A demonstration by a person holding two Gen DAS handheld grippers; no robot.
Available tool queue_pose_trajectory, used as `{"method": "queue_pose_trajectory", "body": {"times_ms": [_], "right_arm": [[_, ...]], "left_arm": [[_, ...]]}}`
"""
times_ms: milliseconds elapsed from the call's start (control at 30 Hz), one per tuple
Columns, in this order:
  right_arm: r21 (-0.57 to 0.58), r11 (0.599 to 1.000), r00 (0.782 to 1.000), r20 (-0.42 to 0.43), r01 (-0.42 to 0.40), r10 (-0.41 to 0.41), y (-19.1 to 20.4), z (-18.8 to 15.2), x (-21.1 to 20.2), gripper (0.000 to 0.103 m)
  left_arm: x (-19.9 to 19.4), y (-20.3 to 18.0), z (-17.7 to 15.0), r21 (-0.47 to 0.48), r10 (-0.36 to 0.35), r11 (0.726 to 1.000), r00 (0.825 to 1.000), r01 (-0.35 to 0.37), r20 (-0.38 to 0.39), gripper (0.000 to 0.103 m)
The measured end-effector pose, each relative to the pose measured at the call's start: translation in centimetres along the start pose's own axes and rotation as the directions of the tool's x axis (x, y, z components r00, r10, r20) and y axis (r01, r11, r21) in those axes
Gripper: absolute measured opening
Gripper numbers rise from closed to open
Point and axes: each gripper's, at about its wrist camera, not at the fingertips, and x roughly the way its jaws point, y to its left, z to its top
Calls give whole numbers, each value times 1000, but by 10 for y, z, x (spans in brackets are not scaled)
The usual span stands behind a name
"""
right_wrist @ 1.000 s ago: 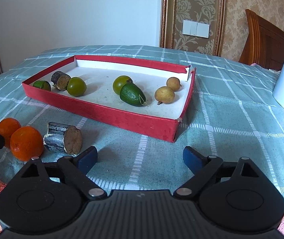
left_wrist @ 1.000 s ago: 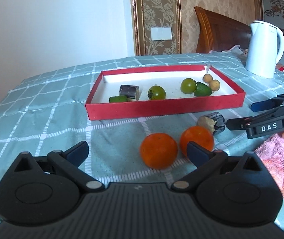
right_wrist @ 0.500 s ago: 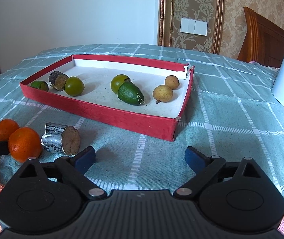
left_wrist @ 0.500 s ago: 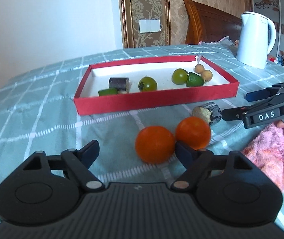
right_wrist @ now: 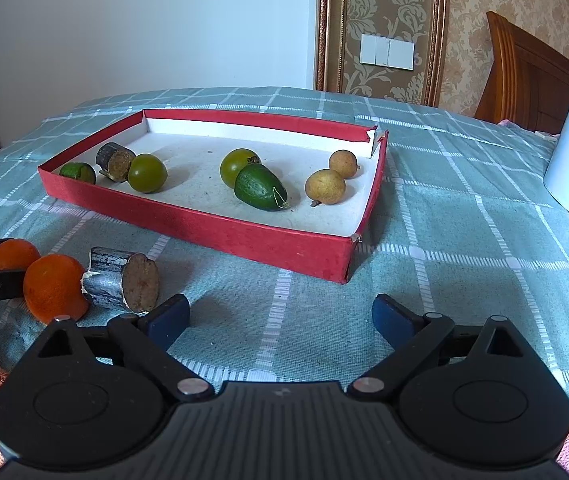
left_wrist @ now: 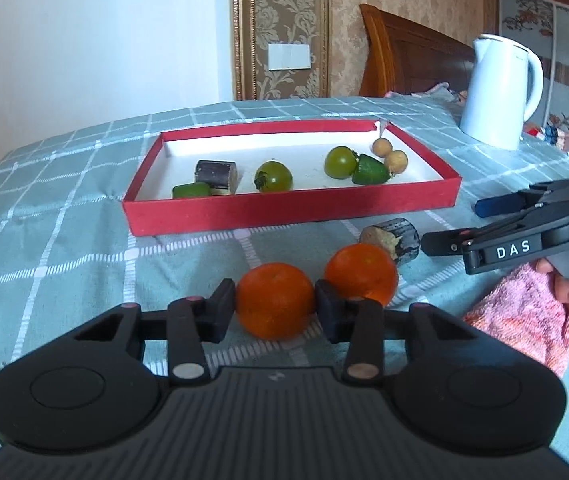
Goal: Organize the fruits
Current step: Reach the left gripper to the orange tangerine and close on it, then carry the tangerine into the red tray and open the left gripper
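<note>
Currently the left gripper is clamping the nearer orange on the checked tablecloth short of the red tray, pending, likely, a lift over its front wall, while the right gripper is idling wide open.

Two low fisheye views along the tongs, facing the red tray

The left view sits close over the near orange; the right view looks from further right, with both sharing tray, oranges and cane piece.
</note>
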Motion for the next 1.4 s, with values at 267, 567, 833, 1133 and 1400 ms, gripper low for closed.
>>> {"method": "queue_pose_trajectory", "body": {"times_ms": [267,567,833,1133,1400], "right_arm": [[0,1000,1000,0,0,0,0,0,0,99],[1,1000,1000,-1,2,-2,0,0,1,100],[1,1000,1000,-1,2,-2,0,0,1,100],[11,1000,1000,-8,2,-2,-1,0,3,102],[14,1000,1000,-11,2,-2,1,0,5,103]], "left_arm": [[-16,5,8,-38,19,999,999,-18,45,39],[-10,8,42,-41,74,997,993,-71,90,39],[30,36,82,-138,152,981,984,-138,95,39],[81,63,114,-210,121,972,991,-108,49,39],[119,69,117,-241,107,965,994,-104,-4,39]]}}
